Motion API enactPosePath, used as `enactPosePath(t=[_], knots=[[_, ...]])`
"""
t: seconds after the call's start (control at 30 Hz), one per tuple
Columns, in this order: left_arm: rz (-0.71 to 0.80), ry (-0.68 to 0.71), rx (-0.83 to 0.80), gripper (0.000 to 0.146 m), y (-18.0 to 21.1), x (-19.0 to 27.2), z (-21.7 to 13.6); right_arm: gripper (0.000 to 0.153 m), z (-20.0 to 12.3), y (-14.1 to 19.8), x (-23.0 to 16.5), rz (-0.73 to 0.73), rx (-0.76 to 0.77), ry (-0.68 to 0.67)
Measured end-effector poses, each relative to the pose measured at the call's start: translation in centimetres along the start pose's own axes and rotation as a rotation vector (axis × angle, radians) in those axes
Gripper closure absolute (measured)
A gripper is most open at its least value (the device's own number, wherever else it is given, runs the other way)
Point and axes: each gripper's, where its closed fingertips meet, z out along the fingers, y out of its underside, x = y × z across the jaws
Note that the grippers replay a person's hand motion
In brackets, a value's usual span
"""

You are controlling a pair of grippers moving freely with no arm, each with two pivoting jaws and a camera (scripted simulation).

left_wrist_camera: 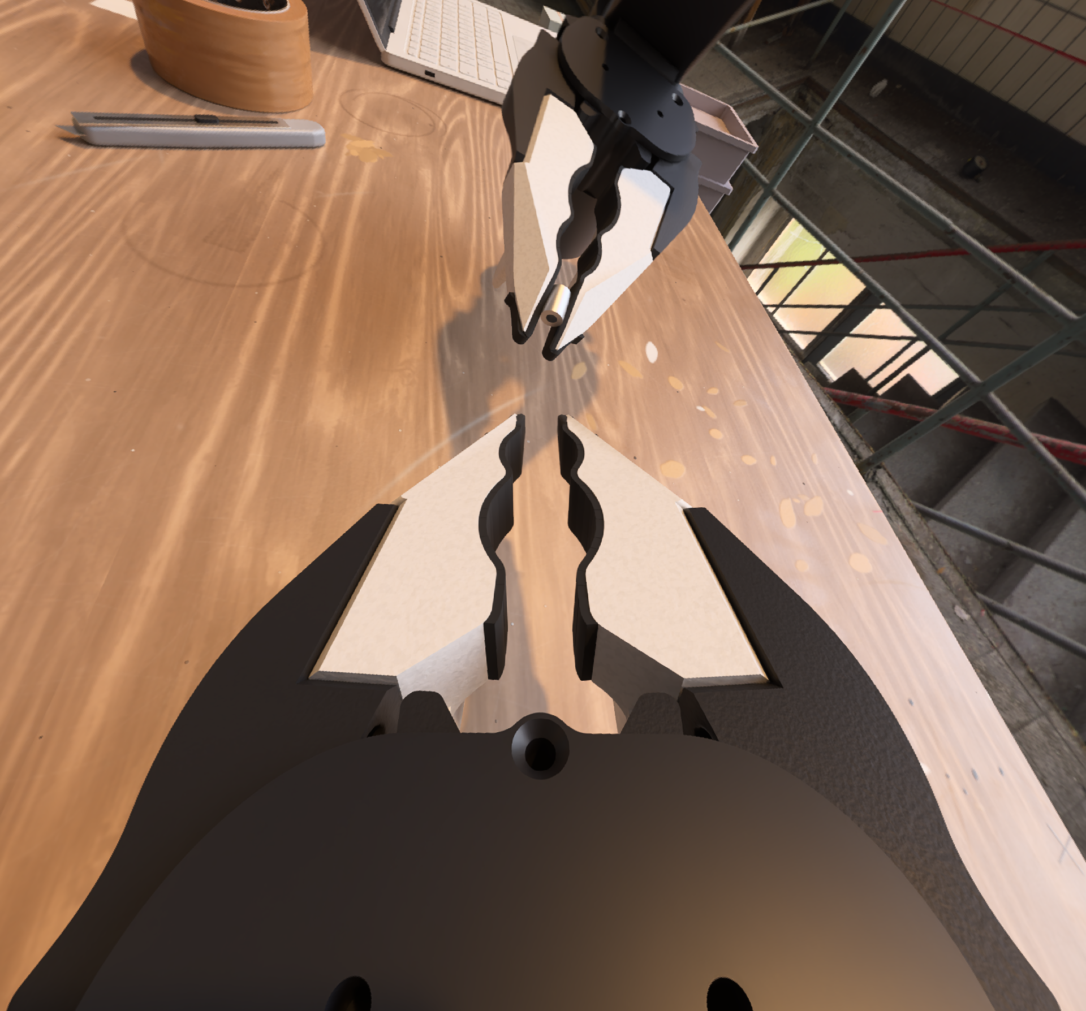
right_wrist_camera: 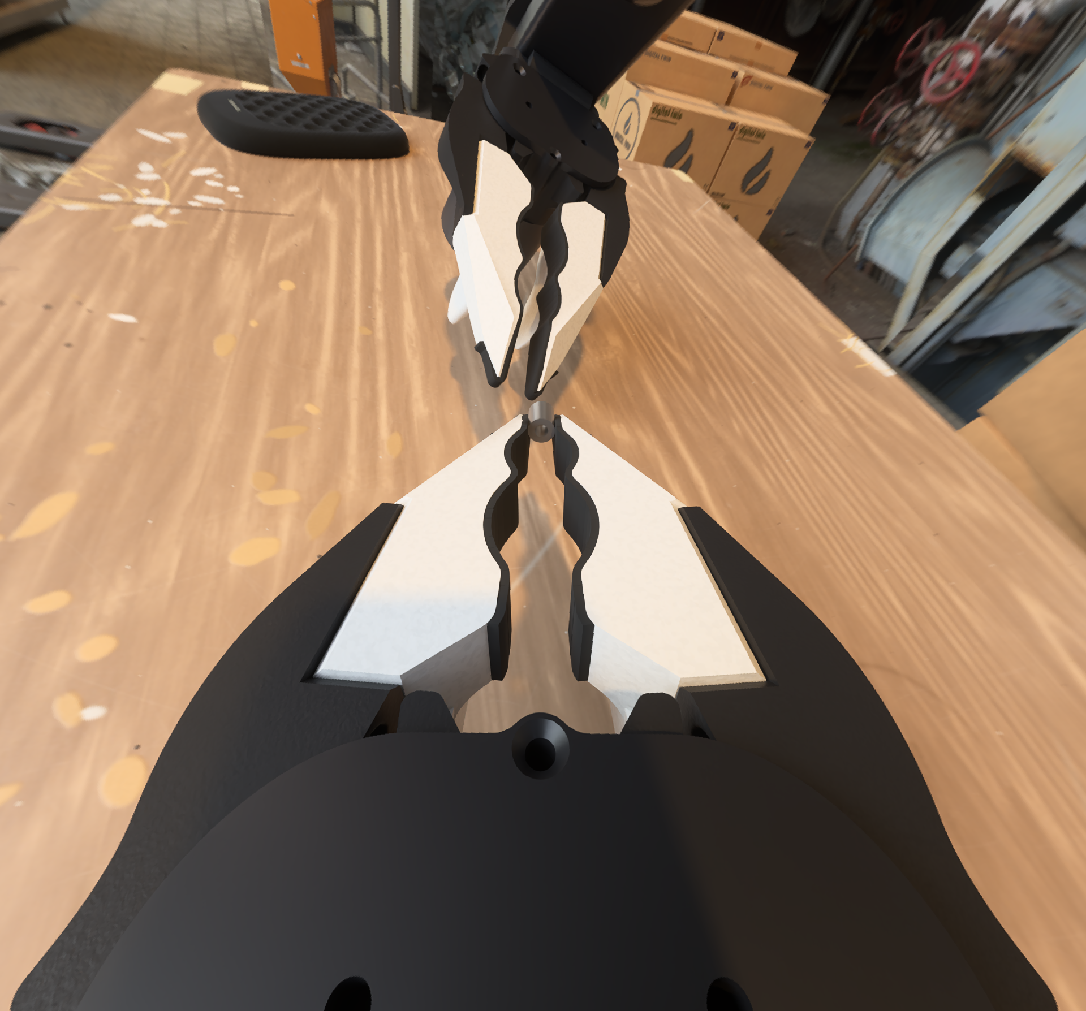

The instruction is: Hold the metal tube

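The metal tube (right_wrist_camera: 540, 426) is a short silver cylinder pinched between the fingertips of my right gripper (right_wrist_camera: 540, 423), above the wooden table (right_wrist_camera: 176, 395). In the left wrist view the tube (left_wrist_camera: 557, 304) shows between the right gripper's (left_wrist_camera: 535, 345) fingers, just behind their tips, its open end facing the camera. My left gripper (left_wrist_camera: 540, 420) faces the right one tip to tip, a short gap away. Its jaws stand a little apart with nothing between them. It also shows in the right wrist view (right_wrist_camera: 514, 386), just beyond the tube and not touching it.
A roll of brown tape (left_wrist_camera: 217, 25), a grey utility knife (left_wrist_camera: 194, 130), a white laptop (left_wrist_camera: 452, 37) and a grey bin (left_wrist_camera: 720, 131) lie farther back. The table's edge (left_wrist_camera: 781, 372) runs close on the right. A black pad (right_wrist_camera: 302, 122) lies at the far end, with cardboard boxes (right_wrist_camera: 723, 125) beyond.
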Motion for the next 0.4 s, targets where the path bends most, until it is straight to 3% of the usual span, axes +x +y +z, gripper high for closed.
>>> enactPosePath(t=[0.4], knots=[[0.004,-0.034,0.057,0.139,-0.74,-0.26,-0.17,0.146,0.18,0.07,0.25,0.295,0.001,-0.131]])
